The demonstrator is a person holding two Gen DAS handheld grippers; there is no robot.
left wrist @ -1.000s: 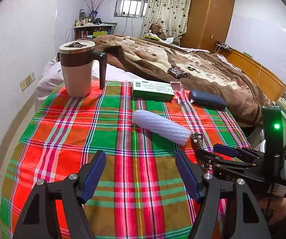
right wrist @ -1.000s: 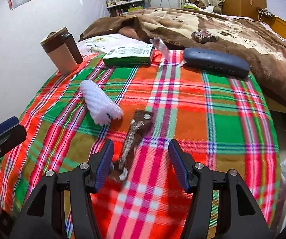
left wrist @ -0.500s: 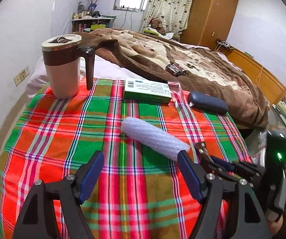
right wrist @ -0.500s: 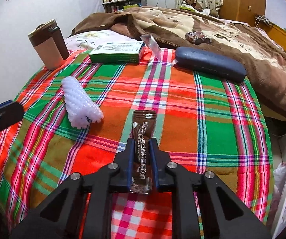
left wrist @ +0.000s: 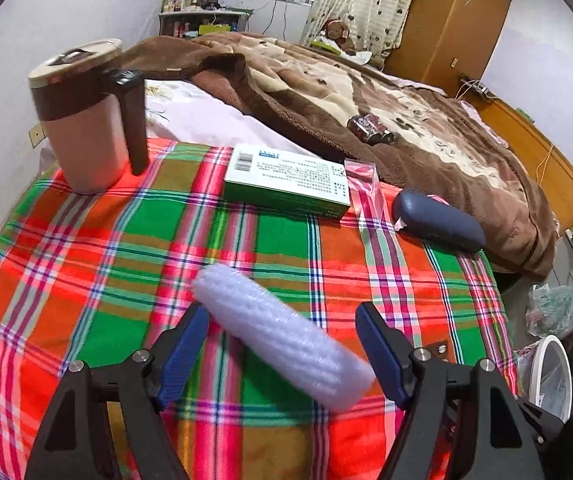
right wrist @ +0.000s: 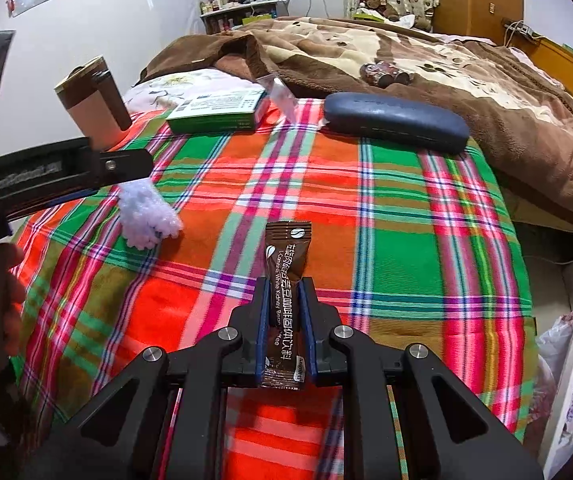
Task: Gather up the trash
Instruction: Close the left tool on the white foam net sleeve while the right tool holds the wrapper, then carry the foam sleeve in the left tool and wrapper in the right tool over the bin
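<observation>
My right gripper point(right wrist: 285, 332) is clamped on a brown sachet point(right wrist: 286, 280) printed "White Kidney Bean", held above the plaid cloth point(right wrist: 406, 248). My left gripper point(left wrist: 282, 354) stands apart, straddling the white foam sleeve point(left wrist: 282, 336), pads not touching. Far: a green box point(left wrist: 286, 180), its print unreadable.

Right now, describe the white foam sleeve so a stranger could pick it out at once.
Start at the plaid tablecloth beside the bed. On the cloth's near half, between the open left tongs, lies the white foam sleeve. It is the only pale, bumpy, netted tube there; the green box and navy case sit farther back.
</observation>
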